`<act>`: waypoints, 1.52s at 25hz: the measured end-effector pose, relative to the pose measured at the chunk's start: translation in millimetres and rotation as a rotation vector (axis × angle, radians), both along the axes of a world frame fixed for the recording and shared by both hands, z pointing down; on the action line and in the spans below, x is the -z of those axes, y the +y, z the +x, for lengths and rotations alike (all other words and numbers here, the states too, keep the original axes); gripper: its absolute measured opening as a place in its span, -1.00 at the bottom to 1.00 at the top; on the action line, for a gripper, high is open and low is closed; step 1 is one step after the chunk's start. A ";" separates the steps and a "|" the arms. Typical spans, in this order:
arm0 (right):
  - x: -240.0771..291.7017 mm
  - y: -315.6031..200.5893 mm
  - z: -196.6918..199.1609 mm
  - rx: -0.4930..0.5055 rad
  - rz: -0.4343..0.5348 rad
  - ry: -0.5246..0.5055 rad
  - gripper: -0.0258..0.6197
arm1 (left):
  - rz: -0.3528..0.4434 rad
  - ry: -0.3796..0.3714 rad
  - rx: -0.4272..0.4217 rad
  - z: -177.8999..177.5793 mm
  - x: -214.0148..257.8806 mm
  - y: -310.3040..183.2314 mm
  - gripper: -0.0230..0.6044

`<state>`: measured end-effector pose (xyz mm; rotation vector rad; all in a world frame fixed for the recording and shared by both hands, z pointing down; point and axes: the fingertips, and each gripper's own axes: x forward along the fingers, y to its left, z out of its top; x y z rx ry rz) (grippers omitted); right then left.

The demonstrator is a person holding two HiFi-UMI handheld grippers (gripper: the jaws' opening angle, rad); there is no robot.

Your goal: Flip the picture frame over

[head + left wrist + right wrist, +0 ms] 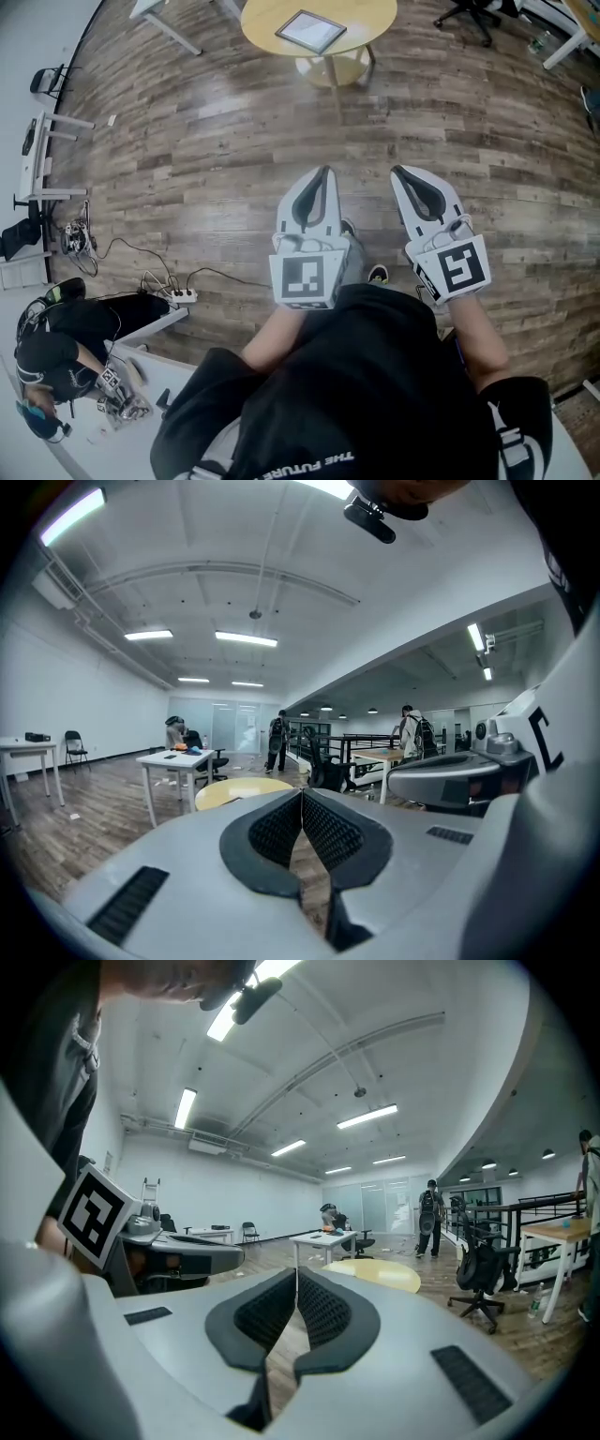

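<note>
The picture frame (310,30), dark-edged with a pale face, lies flat on a round yellow table (366,19) at the top of the head view. Both grippers are held out side by side over the wooden floor, well short of that table. My left gripper (325,172) has its jaws shut with nothing between them. My right gripper (397,172) is shut and empty too. In the left gripper view the yellow table (234,789) shows beyond the closed tips of the left gripper (302,791). In the right gripper view the table (384,1272) lies ahead of the right gripper (296,1270).
A black office chair (473,13) stands right of the round table, and white table legs (169,21) to its left. Cables and a power strip (178,296) lie on the floor at left, near a seated person (52,361). Several people and white desks (178,761) stand farther off.
</note>
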<state>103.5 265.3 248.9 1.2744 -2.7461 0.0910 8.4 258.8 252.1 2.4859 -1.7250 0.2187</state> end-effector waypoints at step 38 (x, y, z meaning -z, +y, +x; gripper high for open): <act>-5.8 -326.6 11.6 -0.002 0.017 -0.010 -0.85 | 0.008 -0.033 0.025 -7.9 -10.3 -311.9 -0.85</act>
